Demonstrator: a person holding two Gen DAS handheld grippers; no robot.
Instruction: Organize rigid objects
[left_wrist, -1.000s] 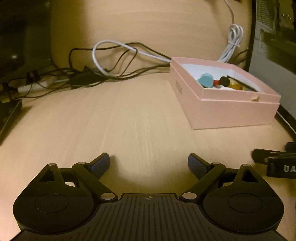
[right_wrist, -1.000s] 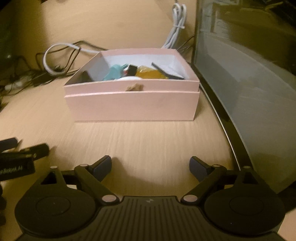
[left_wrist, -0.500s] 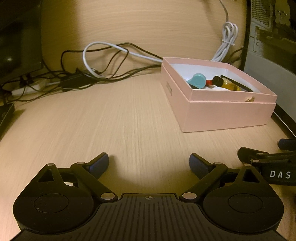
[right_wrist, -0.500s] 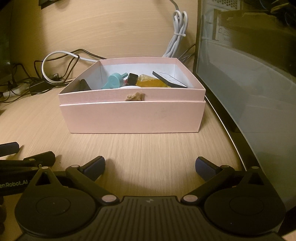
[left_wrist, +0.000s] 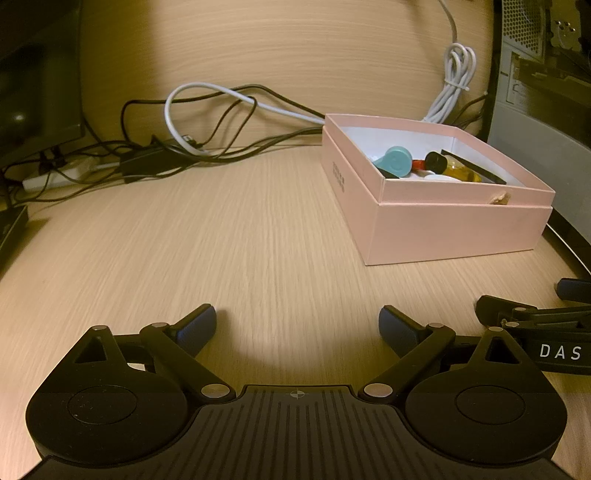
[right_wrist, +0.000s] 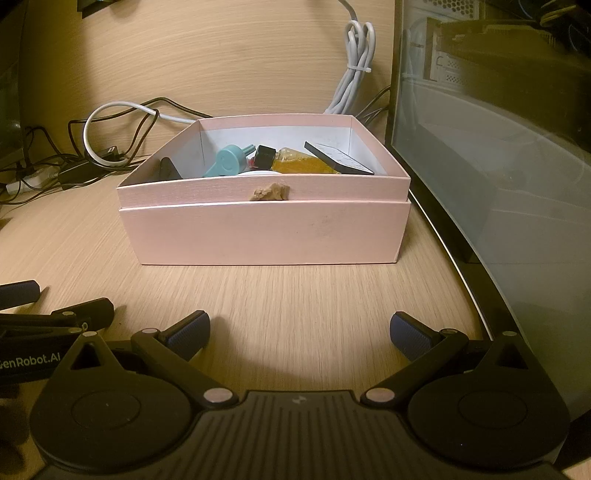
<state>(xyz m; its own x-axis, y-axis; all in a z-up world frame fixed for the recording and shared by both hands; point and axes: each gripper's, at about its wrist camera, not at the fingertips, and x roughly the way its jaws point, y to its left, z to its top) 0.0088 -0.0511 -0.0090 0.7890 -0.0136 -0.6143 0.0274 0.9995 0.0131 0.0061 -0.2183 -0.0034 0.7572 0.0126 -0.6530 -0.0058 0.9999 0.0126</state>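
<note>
An open pink box (right_wrist: 266, 232) sits on the wooden desk straight ahead of my right gripper (right_wrist: 300, 330); it also shows at the right of the left wrist view (left_wrist: 454, 232). Inside lie a teal whistle (right_wrist: 227, 164), a black-capped amber bottle (right_wrist: 295, 162), a flat black card (right_wrist: 338, 158), a white round piece and a dark piece at the left wall. My left gripper (left_wrist: 297, 325) is open and empty over bare desk, left of the box. My right gripper is open and empty, a short way in front of the box.
A tangle of black and white cables (left_wrist: 207, 122) lies at the back left against the wooden wall. A coiled white cable (right_wrist: 356, 66) hangs behind the box. A glass-sided computer case (right_wrist: 498, 166) stands close on the right. A dark monitor (left_wrist: 37, 74) is at far left.
Both grippers have drawn back and lowered slightly; the box looks a bit farther and more level in both views. The right gripper's jaws have spread a little wider. Nothing was picked up.
</note>
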